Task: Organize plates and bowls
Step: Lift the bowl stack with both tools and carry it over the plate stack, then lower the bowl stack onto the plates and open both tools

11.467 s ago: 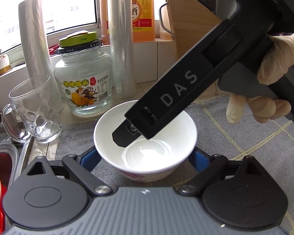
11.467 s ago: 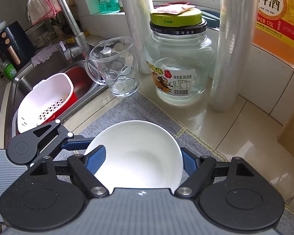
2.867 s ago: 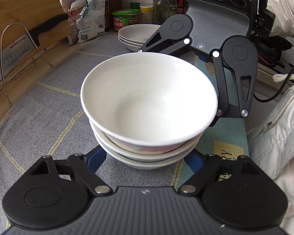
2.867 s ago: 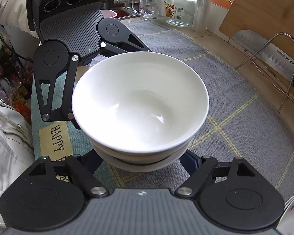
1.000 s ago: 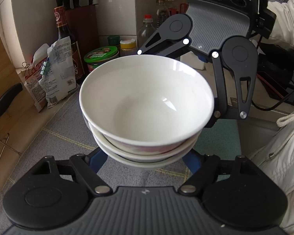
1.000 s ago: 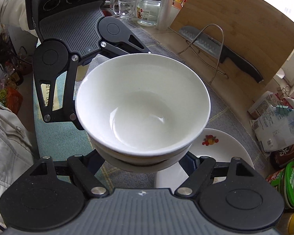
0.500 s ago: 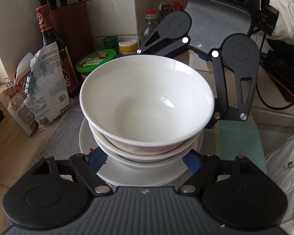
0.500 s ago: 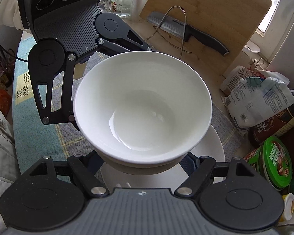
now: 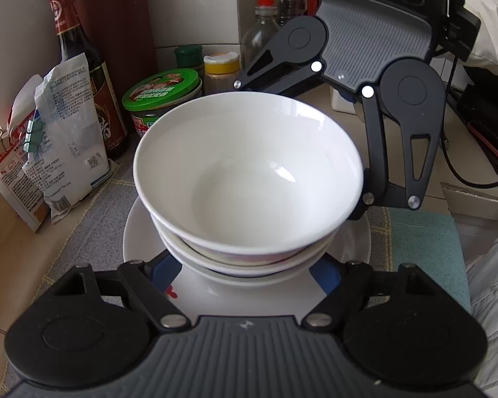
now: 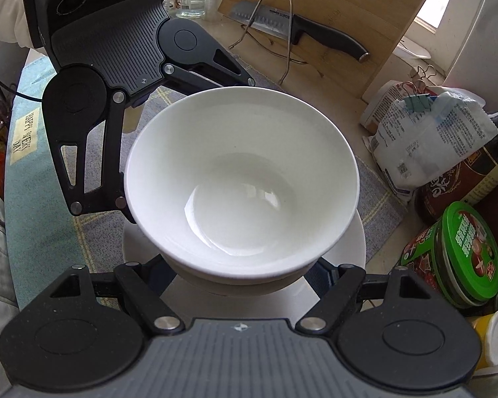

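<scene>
A stack of white bowls (image 9: 249,179) (image 10: 242,179) is held between my two grippers from opposite sides, right above a stack of white plates (image 9: 355,242) (image 10: 355,242) with a red print. My left gripper (image 9: 245,270) is shut on the lower bowls, its blue pads at both flanks. My right gripper (image 10: 240,277) is shut on the same stack from the other side. Whether the bottom bowl touches the top plate is hidden by the bowls.
Behind the plates stand a green-lidded jar (image 9: 164,94) (image 10: 464,252), a dark sauce bottle (image 9: 89,76), clipped food bags (image 9: 59,132) (image 10: 428,132) and a knife block (image 9: 116,23). A cutting board with a knife (image 10: 315,33) leans on a wire rack. The grey mat (image 10: 93,232) covers the counter.
Both grippers carried the bowl stack along the counter to the plates and lowered it; the plates now lie directly under the bowls.
</scene>
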Available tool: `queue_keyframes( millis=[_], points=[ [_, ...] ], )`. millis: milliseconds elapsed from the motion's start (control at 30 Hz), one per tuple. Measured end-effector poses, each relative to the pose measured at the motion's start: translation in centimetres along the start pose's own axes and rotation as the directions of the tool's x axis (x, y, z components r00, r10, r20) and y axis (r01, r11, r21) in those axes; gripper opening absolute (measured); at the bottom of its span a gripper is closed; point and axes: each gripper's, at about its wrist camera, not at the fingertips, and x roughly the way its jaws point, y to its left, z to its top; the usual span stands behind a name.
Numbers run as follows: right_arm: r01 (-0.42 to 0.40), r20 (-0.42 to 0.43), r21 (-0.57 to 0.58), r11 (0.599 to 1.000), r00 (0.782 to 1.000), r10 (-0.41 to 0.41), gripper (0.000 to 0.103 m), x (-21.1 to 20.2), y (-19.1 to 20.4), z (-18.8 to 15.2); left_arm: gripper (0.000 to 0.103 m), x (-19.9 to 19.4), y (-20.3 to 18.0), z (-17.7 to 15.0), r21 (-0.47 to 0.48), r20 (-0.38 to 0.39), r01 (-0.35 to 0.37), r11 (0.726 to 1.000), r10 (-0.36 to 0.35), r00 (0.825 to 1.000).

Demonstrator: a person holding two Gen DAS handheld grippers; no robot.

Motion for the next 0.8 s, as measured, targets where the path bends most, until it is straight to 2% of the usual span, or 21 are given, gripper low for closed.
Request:
queue_keyframes(
  millis=[333, 400, 467, 600, 733, 800],
  points=[
    [-0.011, 0.008, 0.011, 1.0, 1.0, 0.011, 0.085, 0.2, -0.5, 0.0, 0.083, 0.2, 0.5, 0.0, -0.022, 0.002, 0.005, 1.0, -0.005, 1.0],
    [-0.003, 0.013, 0.009, 1.0, 1.0, 0.003, 0.086, 0.1, -0.4, 0.0, 0.085, 0.0, 0.3, -0.1, -0.011, 0.013, -0.021, 1.0, 0.021, 1.0],
    [-0.002, 0.034, 0.017, 1.0, 0.999, 0.002, 0.094, -0.1, -0.3, 0.0, 0.085, 0.0, 0.3, -0.1, -0.012, 0.012, -0.026, 1.0, 0.026, 1.0],
    [0.015, 0.056, 0.022, 1.0, 0.998, -0.016, 0.101, -0.2, -0.3, 0.1, 0.085, -0.1, 0.1, -0.1, -0.012, 0.017, -0.041, 0.999, 0.041, 0.999],
    [0.015, 0.061, 0.015, 1.0, 0.998, -0.016, 0.103, -0.5, -0.1, 0.1, 0.095, -0.7, -0.6, -0.4, 0.0, 0.05, -0.086, 0.996, 0.086, 0.995],
    [0.022, 0.058, 0.013, 1.0, 0.998, -0.022, 0.103, -0.5, 0.1, -0.1, 0.096, -1.2, -0.7, -0.7, -0.013, 0.073, -0.111, 0.994, 0.112, 0.991]
  ],
)
